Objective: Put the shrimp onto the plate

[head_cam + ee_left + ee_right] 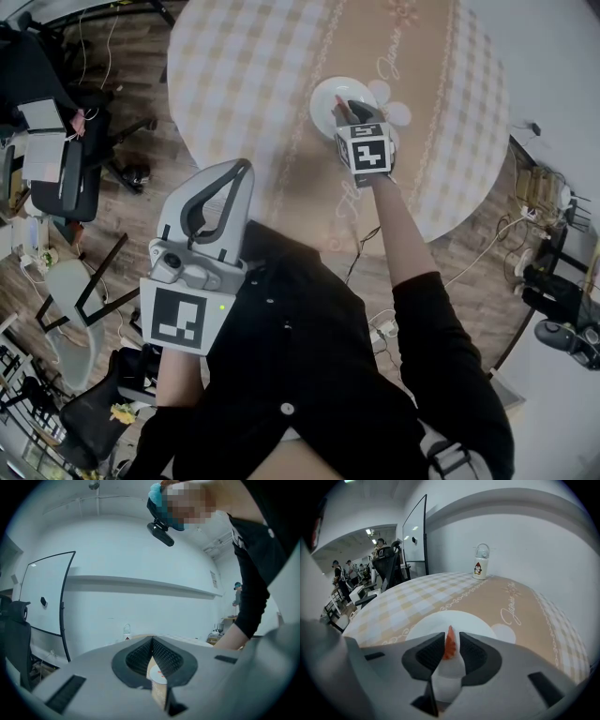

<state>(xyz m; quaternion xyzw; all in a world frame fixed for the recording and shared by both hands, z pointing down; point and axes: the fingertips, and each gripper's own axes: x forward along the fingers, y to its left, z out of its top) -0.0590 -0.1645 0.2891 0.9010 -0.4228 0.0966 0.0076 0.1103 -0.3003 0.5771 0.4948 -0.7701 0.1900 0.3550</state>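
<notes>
A white plate (330, 94) lies on the round checked table (244, 66). My right gripper (345, 111) hangs over the plate's near edge, shut on the shrimp (450, 665). The shrimp has a white body, and its orange tail (450, 641) sticks up between the pads. In the right gripper view the plate (431, 623) lies just beyond the jaws. My left gripper (246, 169) is held close to the person's body, off the table's near left edge. It is shut with nothing in it, and in the left gripper view the left gripper (152, 641) points at a pale wall.
A small white bottle with a penguin picture (480, 562) stands at the table's far edge. A whiteboard (415, 531) stands behind the table. An office chair (75, 169) and desks crowd the floor on the left; cables and boxes (544, 187) lie to the right.
</notes>
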